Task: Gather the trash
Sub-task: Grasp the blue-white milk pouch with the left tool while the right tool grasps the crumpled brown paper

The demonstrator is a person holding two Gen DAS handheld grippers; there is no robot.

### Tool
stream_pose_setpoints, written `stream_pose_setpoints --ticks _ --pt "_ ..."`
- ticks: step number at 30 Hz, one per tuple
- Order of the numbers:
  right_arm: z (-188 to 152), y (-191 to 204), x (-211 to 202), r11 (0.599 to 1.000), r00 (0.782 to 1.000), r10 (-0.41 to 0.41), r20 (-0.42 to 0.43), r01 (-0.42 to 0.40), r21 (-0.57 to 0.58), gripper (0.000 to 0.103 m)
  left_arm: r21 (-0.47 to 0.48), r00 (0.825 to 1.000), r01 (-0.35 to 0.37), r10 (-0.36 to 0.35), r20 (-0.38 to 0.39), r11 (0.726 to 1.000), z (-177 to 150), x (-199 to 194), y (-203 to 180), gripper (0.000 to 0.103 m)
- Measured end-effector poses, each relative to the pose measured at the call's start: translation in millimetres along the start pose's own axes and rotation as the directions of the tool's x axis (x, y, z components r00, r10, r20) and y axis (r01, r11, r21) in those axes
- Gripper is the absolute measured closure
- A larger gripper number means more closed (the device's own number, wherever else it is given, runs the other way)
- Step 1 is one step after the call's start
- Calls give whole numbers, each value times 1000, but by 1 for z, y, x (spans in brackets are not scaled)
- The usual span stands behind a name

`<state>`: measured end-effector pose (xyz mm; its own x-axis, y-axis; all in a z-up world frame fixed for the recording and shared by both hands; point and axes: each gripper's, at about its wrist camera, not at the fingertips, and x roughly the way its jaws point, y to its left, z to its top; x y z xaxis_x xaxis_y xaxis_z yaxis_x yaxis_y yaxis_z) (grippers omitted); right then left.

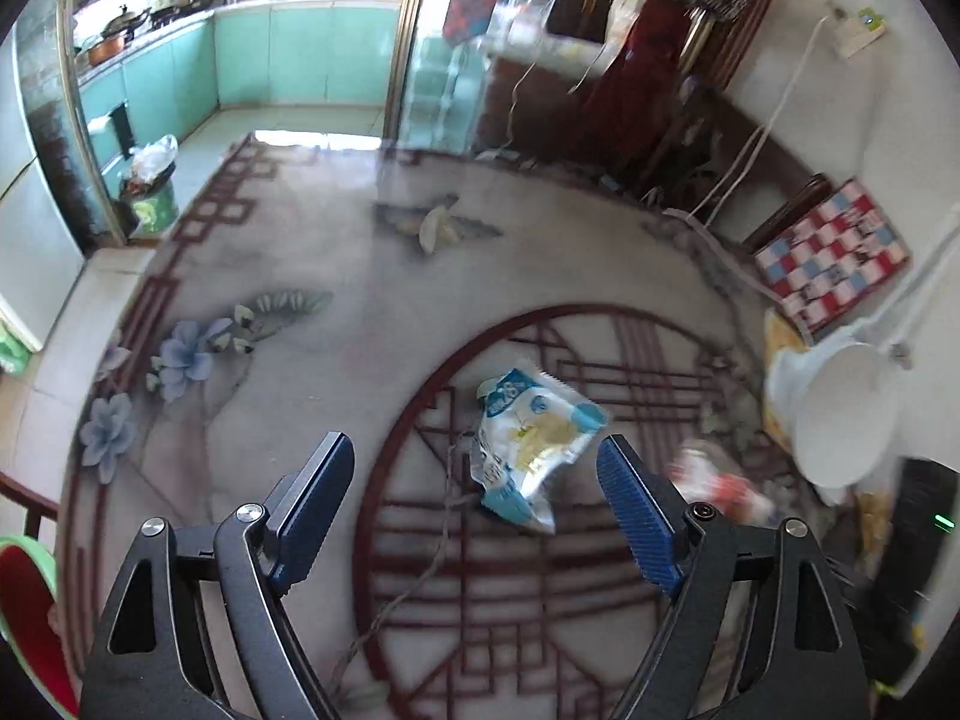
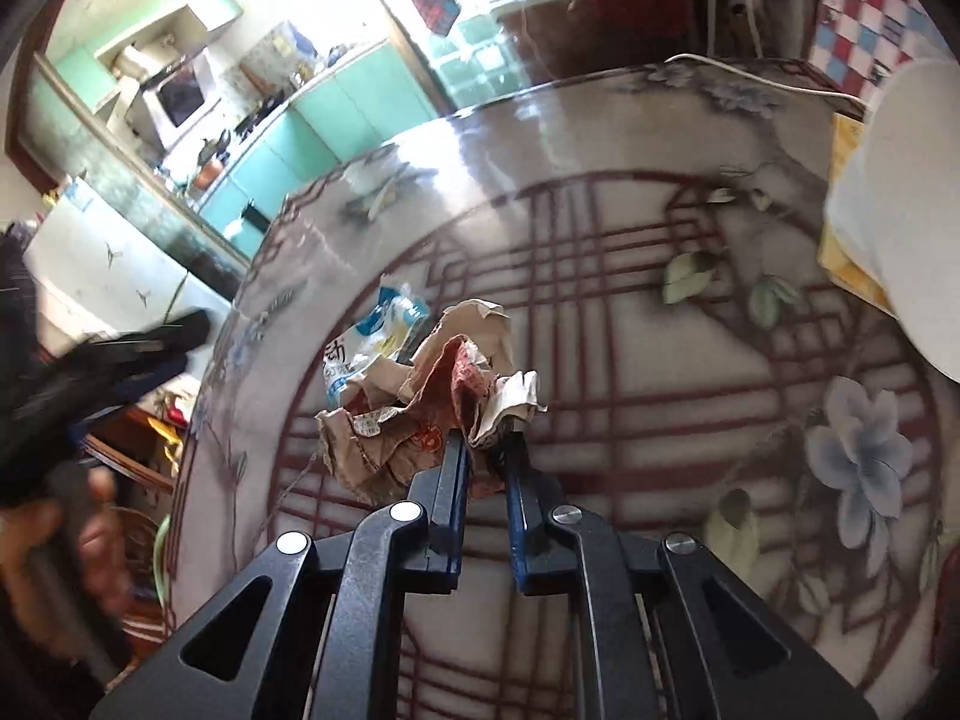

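Item 1: blue-and-white snack wrapper [image 1: 534,441], empty, crumpled flat on the patterned surface [image 1: 288,396]. It lies straight ahead of the left gripper [image 1: 474,468], centred between the 2 spread fingers and a little beyond the tips, not touched. Its long axis runs roughly along the gripper's line of sight, tilted slightly, so the fingers would close across the narrow width.

Item 2: crumpled brown-and-red paper wrapper [image 2: 420,414], pinched at its near right edge by the right gripper [image 2: 485,441], whose fingers are drawn almost together on it; most of the wad bulges out to the left of the grip.

Item 3: white bin [image 1: 840,414], at the right edge of the surface, on the right gripper's side.

Judgement: the left gripper is the nearer to item 1 and needs only to advance and descend.
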<state>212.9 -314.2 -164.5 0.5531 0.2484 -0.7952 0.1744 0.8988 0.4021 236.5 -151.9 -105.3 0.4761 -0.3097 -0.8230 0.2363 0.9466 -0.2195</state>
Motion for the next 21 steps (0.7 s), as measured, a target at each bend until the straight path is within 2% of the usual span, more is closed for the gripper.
stream_pose_setpoints --ticks 2,4,6,7,9,11,14,16,21 --pt "-1 -8 -11 1000 1000 4 21 -5 18 93 -13 999 -9 8 -43 1000 3 25 -4 20" --pt "-2 -12 -18 1000 1000 6 29 -6 21 93 -21 997 -14 12 -80 1000 5 45 -9 29" --pt "-1 -14 -20 1000 1000 3 31 -3 12 93 -17 992 -26 23 -124 1000 2 59 -15 59" --pt "0 -14 -20 1000 999 1 36 -1 7 93 -9 989 -27 26 -144 1000 1 65 -18 66" --pt "3 -15 -25 1000 999 4 43 -4 7 93 13 984 -13 15 -180 1000 -3 73 -24 87" --pt "8 -17 -26 1000 999 9 46 -9 5 93 41 981 -10 18 -193 999 -6 75 -29 96" --pt "13 -15 -26 1000 999 12 49 -12 -10 93 67 986 -1 12 -168 998 -9 64 -31 102" --pt "14 -8 -27 1000 999 17 52 -16 -20 93 78 989 7 4 -145 997 -7 52 -31 102" --pt "13 18 -46 998 996 35 77 -31 -53 93 97 999 -3 8 -47 995 -14 -13 -25 102"
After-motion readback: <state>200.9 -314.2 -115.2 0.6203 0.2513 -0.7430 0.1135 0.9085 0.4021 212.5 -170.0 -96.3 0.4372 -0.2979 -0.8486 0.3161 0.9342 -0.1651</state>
